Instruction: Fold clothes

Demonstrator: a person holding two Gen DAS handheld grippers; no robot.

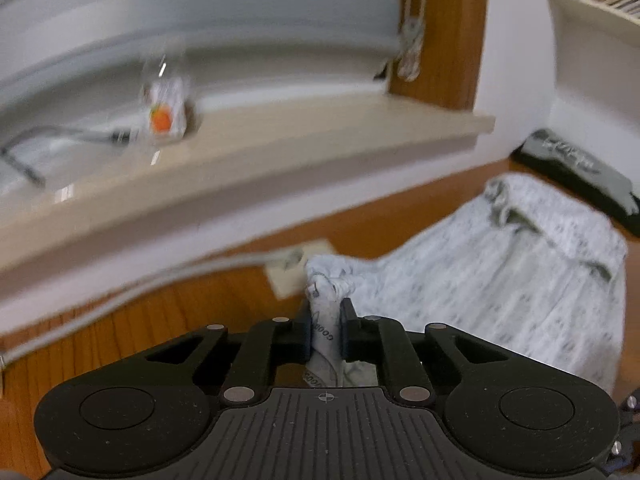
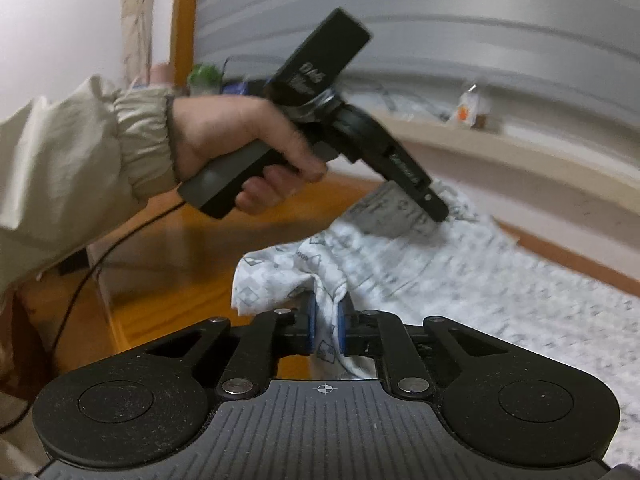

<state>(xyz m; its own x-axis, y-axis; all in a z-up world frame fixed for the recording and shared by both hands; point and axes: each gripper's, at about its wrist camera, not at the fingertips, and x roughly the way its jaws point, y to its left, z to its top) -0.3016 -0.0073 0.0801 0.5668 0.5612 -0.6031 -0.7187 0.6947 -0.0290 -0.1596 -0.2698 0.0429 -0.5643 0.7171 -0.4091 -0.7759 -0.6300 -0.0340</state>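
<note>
The left tongs (image 1: 325,330) pinch a bunched edge of the garment (image 1: 500,280), a pale printed cloth lying on the wooden floor (image 1: 180,312) below a sill (image 1: 280,140). The right tongs (image 2: 325,328) pinch another fold of the same garment, which spreads away to the right in that view. There the left hand (image 2: 240,148), in a beige sleeve (image 2: 80,152), grips its tool's handle, its tip down at the cloth's far edge. A small packet (image 1: 166,114) stands on the sill. A dark mat (image 1: 576,168) lies beyond the garment.
</note>
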